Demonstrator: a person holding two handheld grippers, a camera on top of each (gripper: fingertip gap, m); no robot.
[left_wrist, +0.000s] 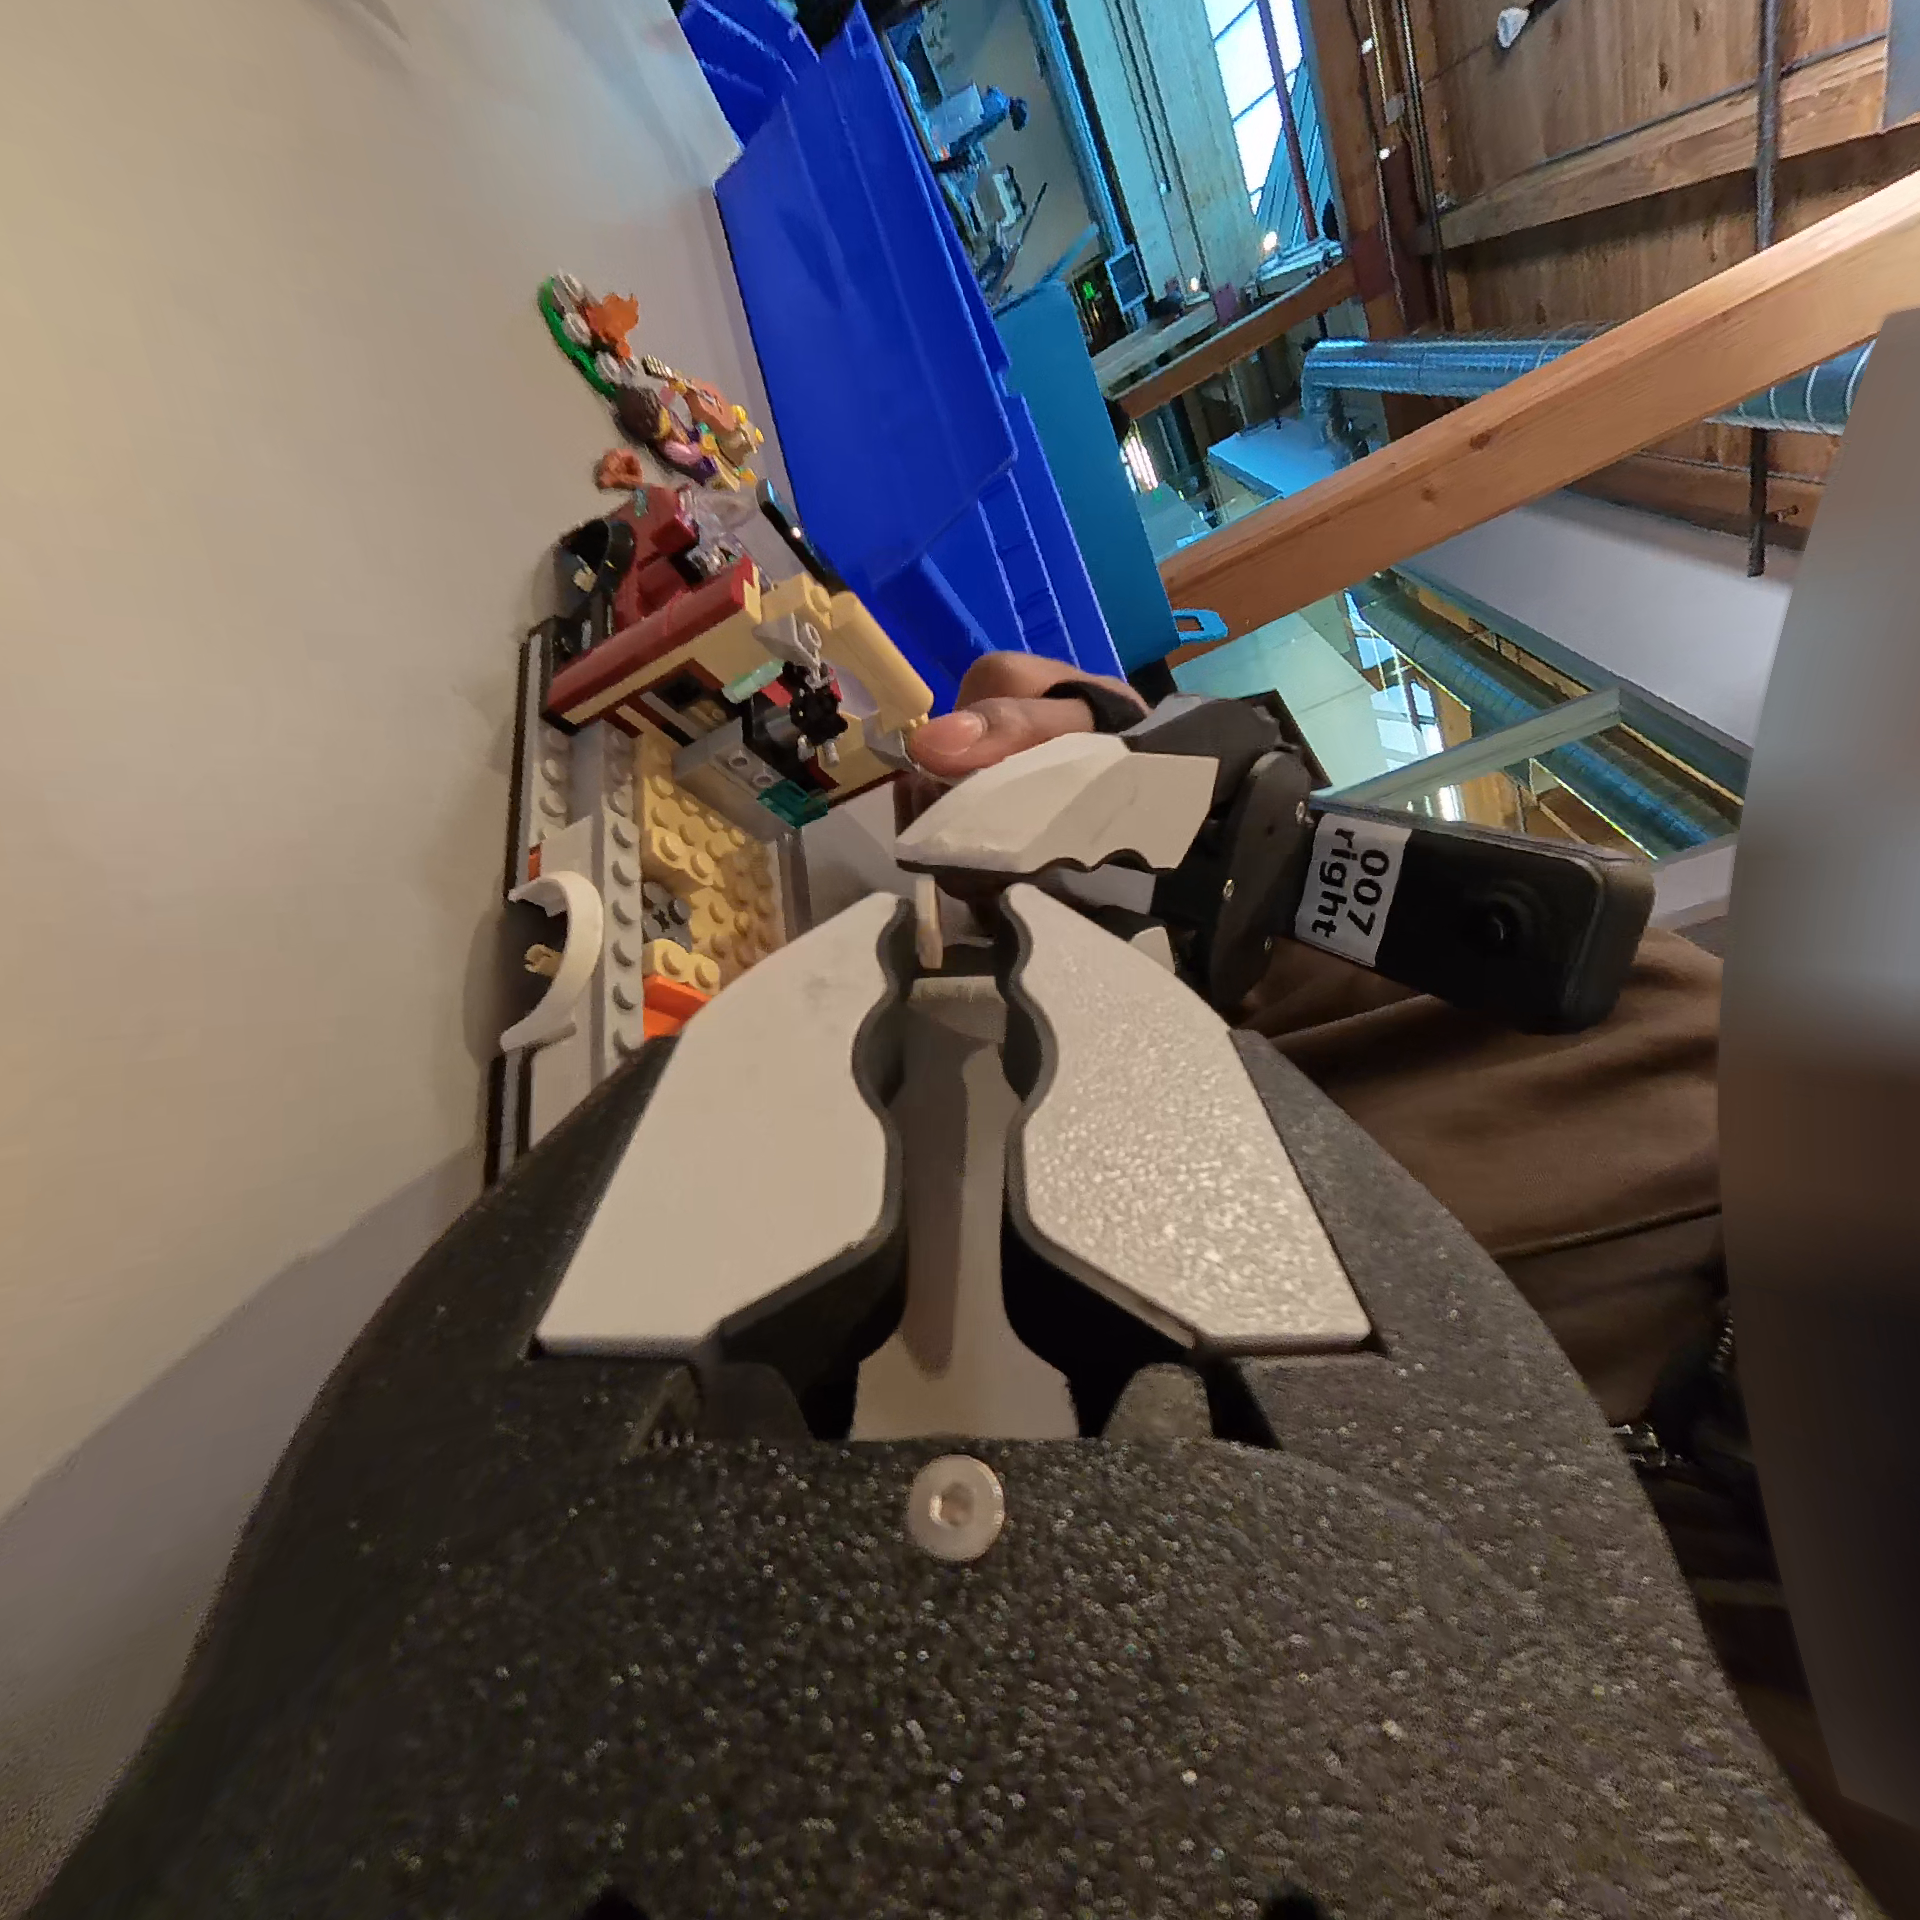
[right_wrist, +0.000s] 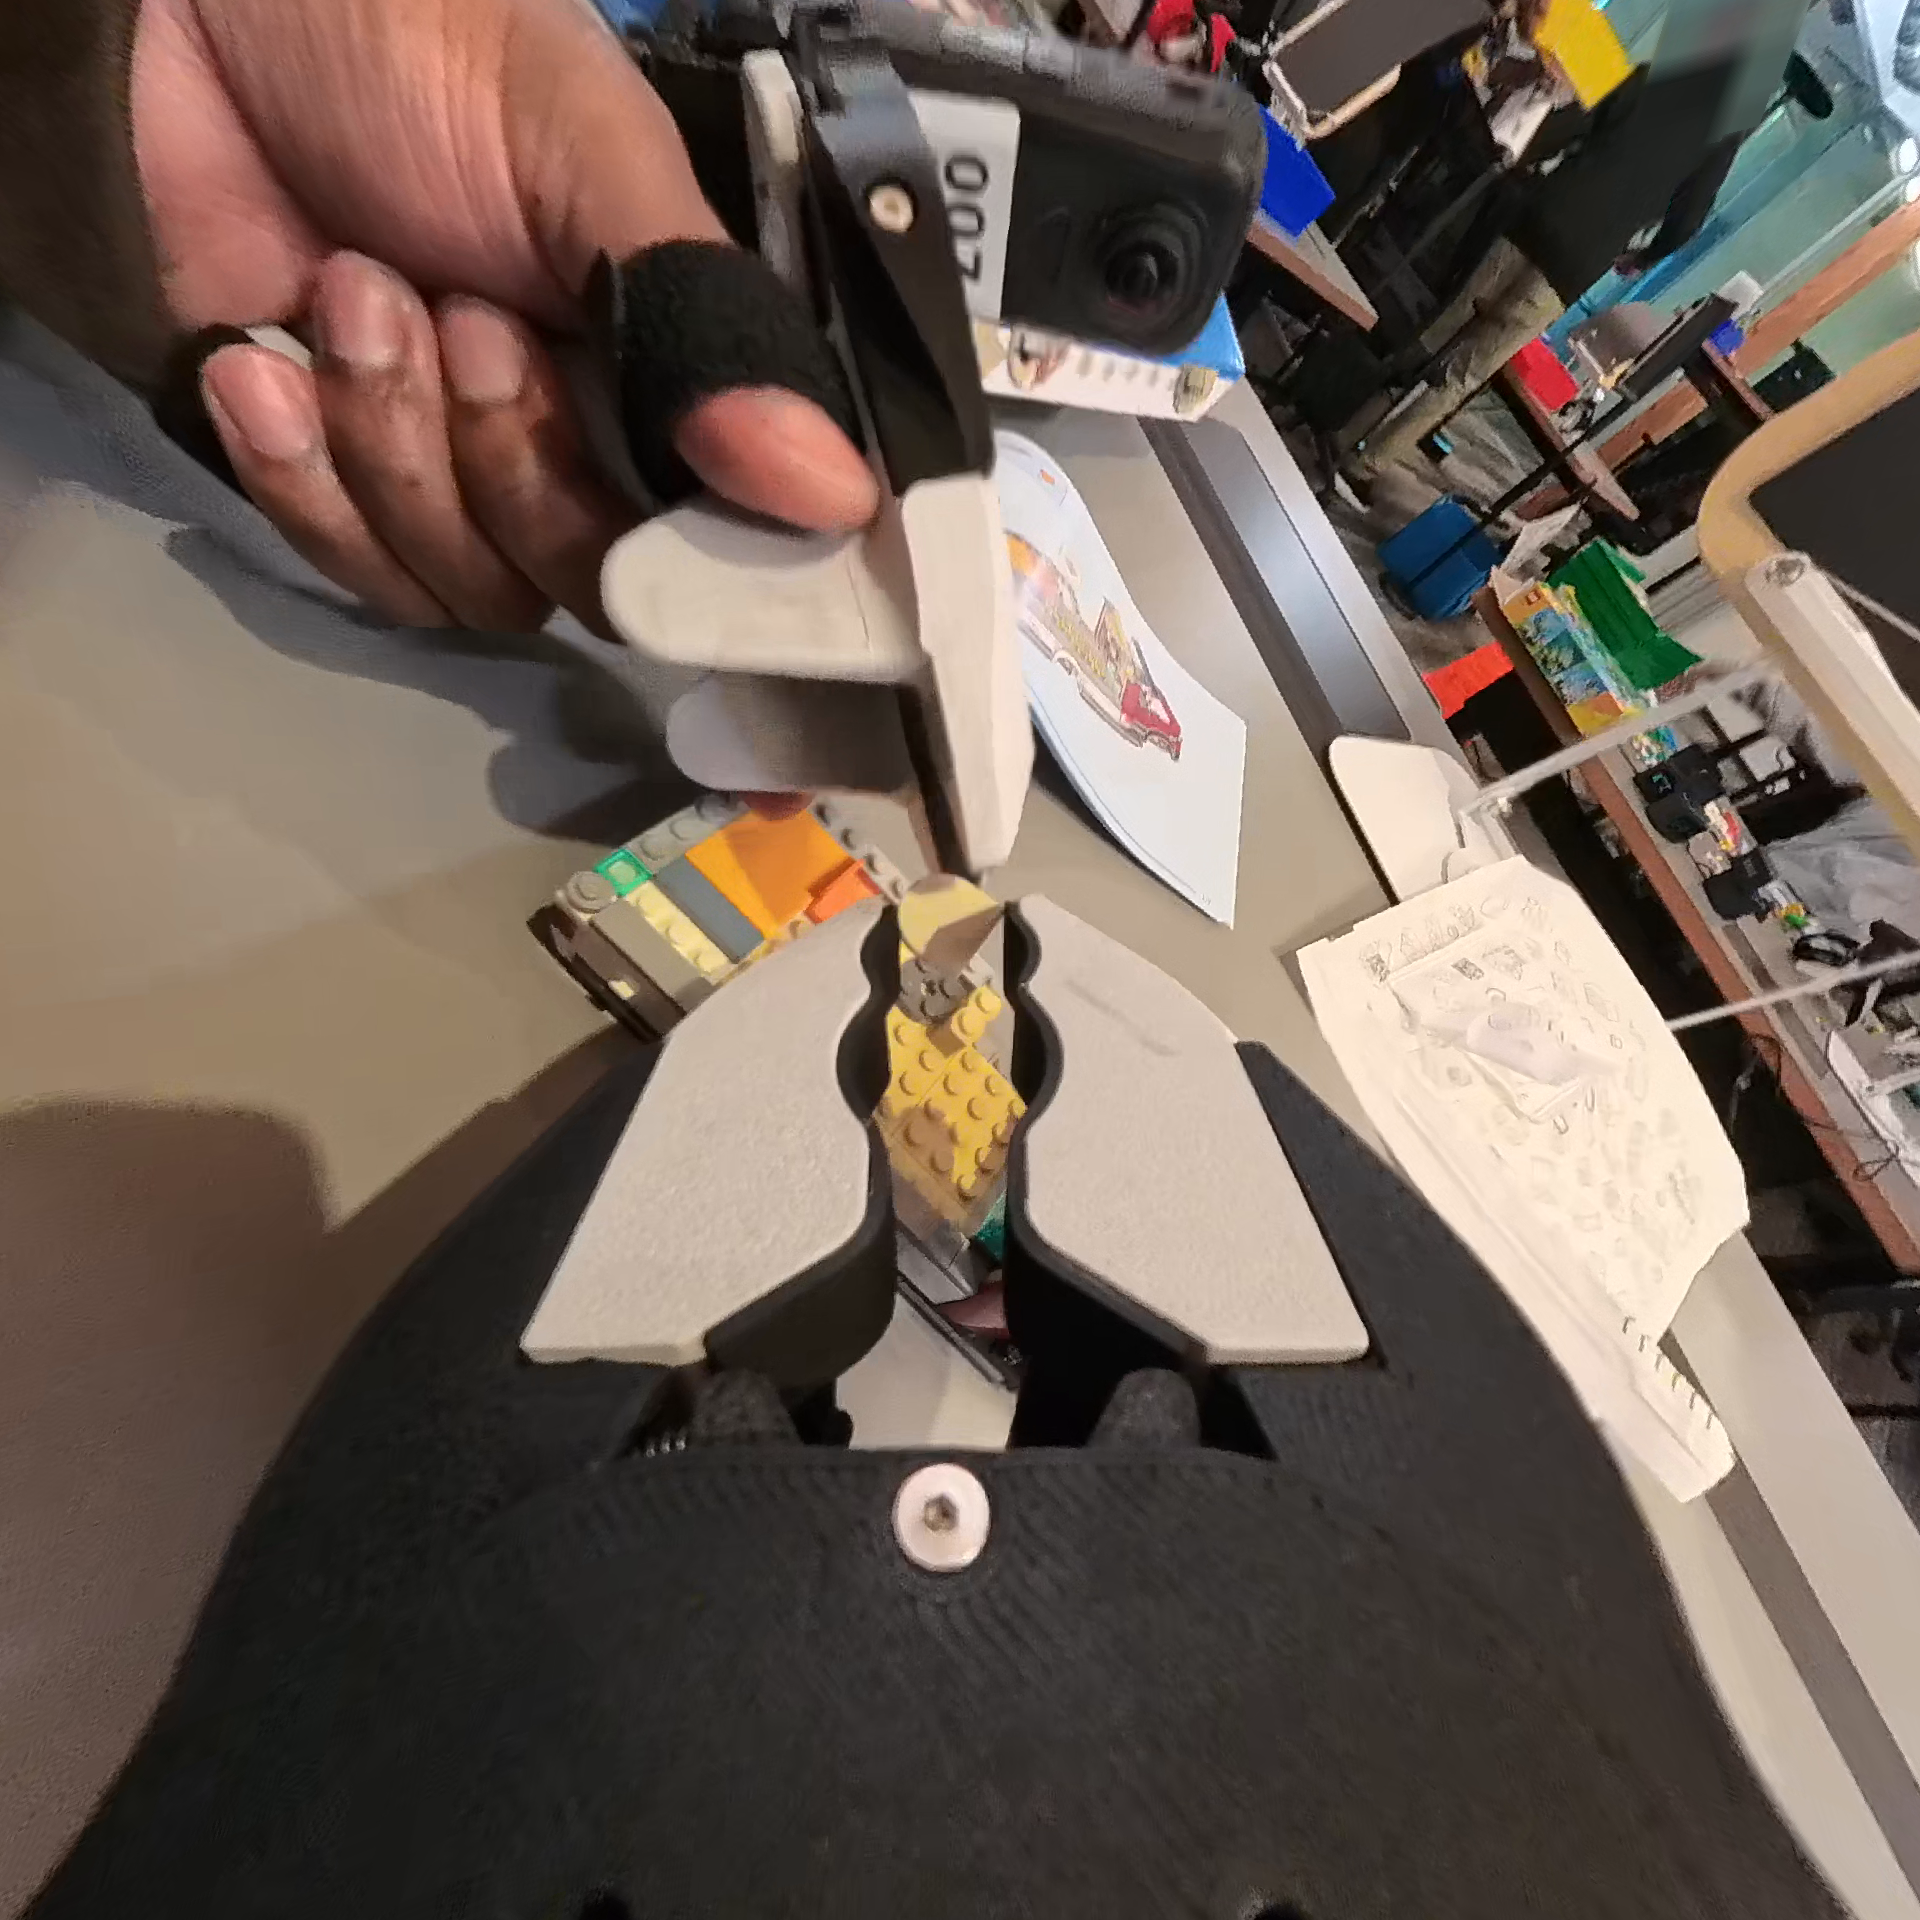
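Observation:
In the left wrist view my left gripper (left_wrist: 953, 902) is open. A thin tan plate (left_wrist: 926, 928) stands edge-on between its tips, close to the left pad, with a gap on the other side. My right gripper comes in from the right; its upper finger (left_wrist: 1039, 805) sits on top of the plate. In the right wrist view my right gripper (right_wrist: 951, 914) is shut on the tan plate (right_wrist: 935, 906), and the left gripper's fingers (right_wrist: 966, 675) point down onto it from above. A brick model (left_wrist: 727, 665) with a tan studded floor (right_wrist: 951, 1101) lies on the table just beyond.
Blue bins (left_wrist: 883, 364) stand behind the model, with a cluster of small loose pieces (left_wrist: 675, 416) and a white arch piece (left_wrist: 566, 956) beside it. An instruction booklet (right_wrist: 1122, 707) and a white printed bag (right_wrist: 1507, 1091) lie to the right. A hand (right_wrist: 416, 312) grips the left gripper. The tips of both grippers are at nearly the same place.

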